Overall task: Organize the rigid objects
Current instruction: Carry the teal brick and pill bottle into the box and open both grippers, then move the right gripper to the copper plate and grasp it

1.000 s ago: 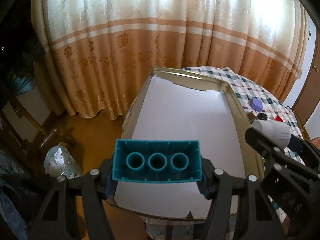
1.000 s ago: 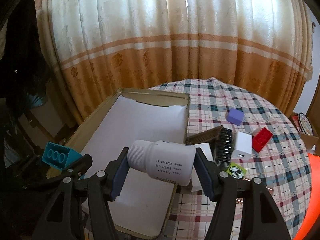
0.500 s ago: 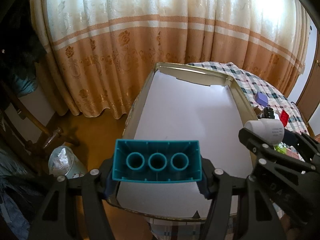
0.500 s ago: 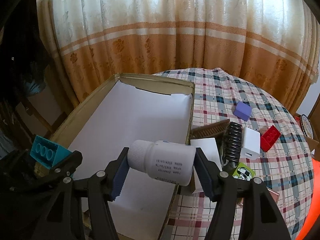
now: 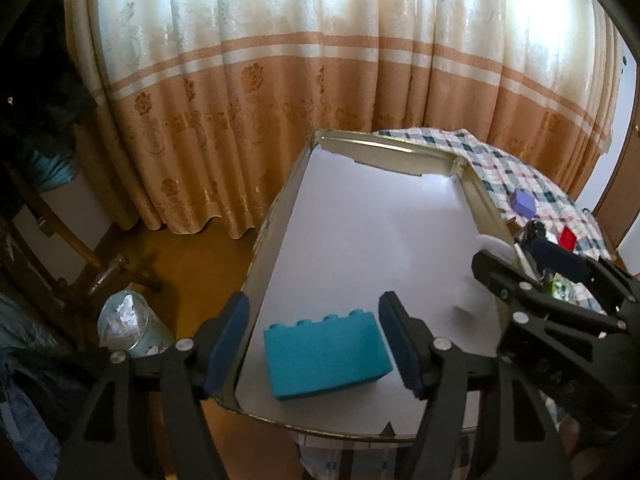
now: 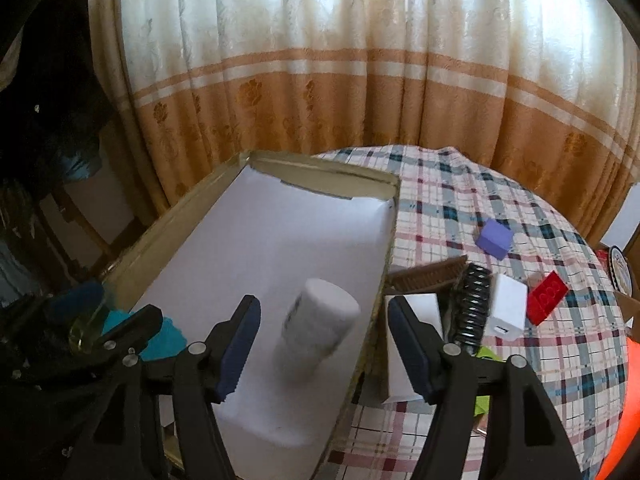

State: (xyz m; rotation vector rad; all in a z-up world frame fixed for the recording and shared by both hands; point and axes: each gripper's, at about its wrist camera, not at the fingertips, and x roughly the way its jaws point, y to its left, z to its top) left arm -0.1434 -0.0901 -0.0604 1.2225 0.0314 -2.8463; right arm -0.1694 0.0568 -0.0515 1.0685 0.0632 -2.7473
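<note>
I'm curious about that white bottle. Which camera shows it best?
The right wrist view: the white bottle sits motion-blurred but whole on the tray's white liner, between the open right gripper's fingers. The left wrist view catches only a faint white blur behind the right gripper, by the tray's right wall.

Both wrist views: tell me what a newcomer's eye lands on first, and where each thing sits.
First, the teal brick lying on the white lining near the front of the tray, between the open fingers of the left gripper. Next, the blurred white bottle inside the tray by its right wall, below the open right gripper. Beyond that, the purple cube and red brick sit on the plaid tablecloth.
</note>
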